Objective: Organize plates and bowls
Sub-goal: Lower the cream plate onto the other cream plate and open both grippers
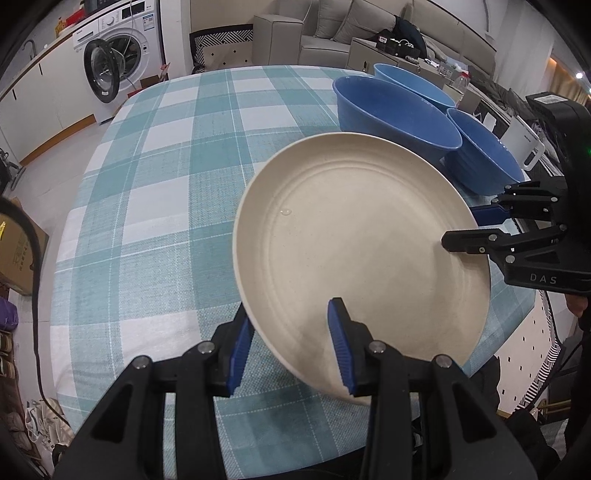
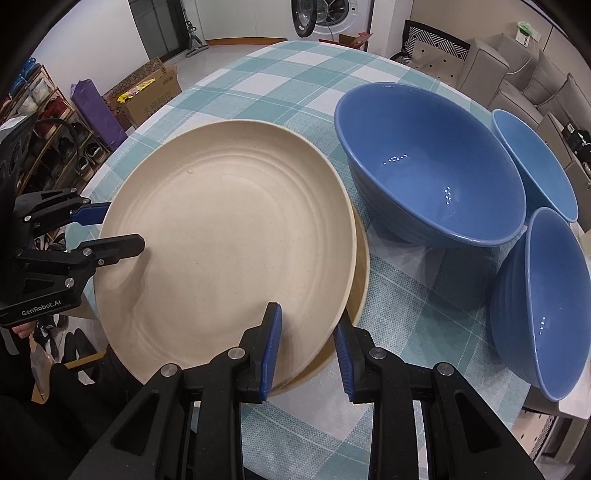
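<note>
The cream plate [image 1: 354,236] is the centre of everything here: it is held tilted above the checked tablecloth [image 1: 155,177], gripped at two places on its rim. The left gripper [image 1: 291,347] has one blue-padded finger under the plate's near edge and the other on its upper face, clamped on the rim. The right gripper [image 2: 306,354] pinches the plate's rim in the same manner, one pad on top and one beneath, jaws closed on it; in the left wrist view it reaches in from the plate's right side. Directly beneath the plate, in the right wrist view, the edge of a second plate [image 2: 360,280] of a similar tan colour shows, lying on the cloth; whether the two touch cannot be told. Just beyond the plate stands a large blue bowl [image 2: 432,166], close to the plate's far rim. Two more blue bowls, one lighter [image 2: 535,162] behind the large bowl and one darker [image 2: 543,306] beside it, sit farther from the plate. Well beyond the plate, past the table's far edge, a washing machine [image 1: 110,55] stands with its door open, and a grey sofa [image 1: 351,26] lies behind the bowls.
</note>
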`<state>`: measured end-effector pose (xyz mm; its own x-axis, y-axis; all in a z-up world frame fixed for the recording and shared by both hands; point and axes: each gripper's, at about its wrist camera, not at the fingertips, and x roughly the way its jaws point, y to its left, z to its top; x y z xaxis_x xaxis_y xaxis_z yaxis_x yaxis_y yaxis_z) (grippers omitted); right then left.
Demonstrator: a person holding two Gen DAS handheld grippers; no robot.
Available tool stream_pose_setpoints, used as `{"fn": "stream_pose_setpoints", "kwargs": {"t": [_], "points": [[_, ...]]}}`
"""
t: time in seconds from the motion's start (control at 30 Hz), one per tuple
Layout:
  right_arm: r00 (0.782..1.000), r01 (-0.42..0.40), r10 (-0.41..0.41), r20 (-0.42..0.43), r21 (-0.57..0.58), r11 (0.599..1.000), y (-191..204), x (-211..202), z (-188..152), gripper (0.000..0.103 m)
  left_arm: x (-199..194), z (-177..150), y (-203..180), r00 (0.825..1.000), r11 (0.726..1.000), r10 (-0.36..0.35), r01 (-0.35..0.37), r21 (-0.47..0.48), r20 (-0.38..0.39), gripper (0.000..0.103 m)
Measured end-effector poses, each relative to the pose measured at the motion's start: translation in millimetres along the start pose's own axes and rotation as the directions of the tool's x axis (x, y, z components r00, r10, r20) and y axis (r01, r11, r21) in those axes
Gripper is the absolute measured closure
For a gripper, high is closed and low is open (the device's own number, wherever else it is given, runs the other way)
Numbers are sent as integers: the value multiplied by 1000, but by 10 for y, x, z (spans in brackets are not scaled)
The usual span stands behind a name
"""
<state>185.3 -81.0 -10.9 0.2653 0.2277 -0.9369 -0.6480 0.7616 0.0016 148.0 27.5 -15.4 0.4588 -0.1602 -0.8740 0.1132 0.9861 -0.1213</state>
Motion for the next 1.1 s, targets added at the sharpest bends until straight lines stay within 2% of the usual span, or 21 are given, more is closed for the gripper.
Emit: {"fn": "stream_pose_setpoints", "kwargs": {"t": [0.8, 1.1], "points": [[997, 80, -81, -18, -40, 996, 36, 117, -39, 75, 126, 25, -136, 997, 994, 72, -72, 81, 5, 60], [993, 120, -121, -8, -54, 991, 64, 113, -57, 74, 162, -1, -267, 988, 974, 155, -157, 163, 26, 55]]}}
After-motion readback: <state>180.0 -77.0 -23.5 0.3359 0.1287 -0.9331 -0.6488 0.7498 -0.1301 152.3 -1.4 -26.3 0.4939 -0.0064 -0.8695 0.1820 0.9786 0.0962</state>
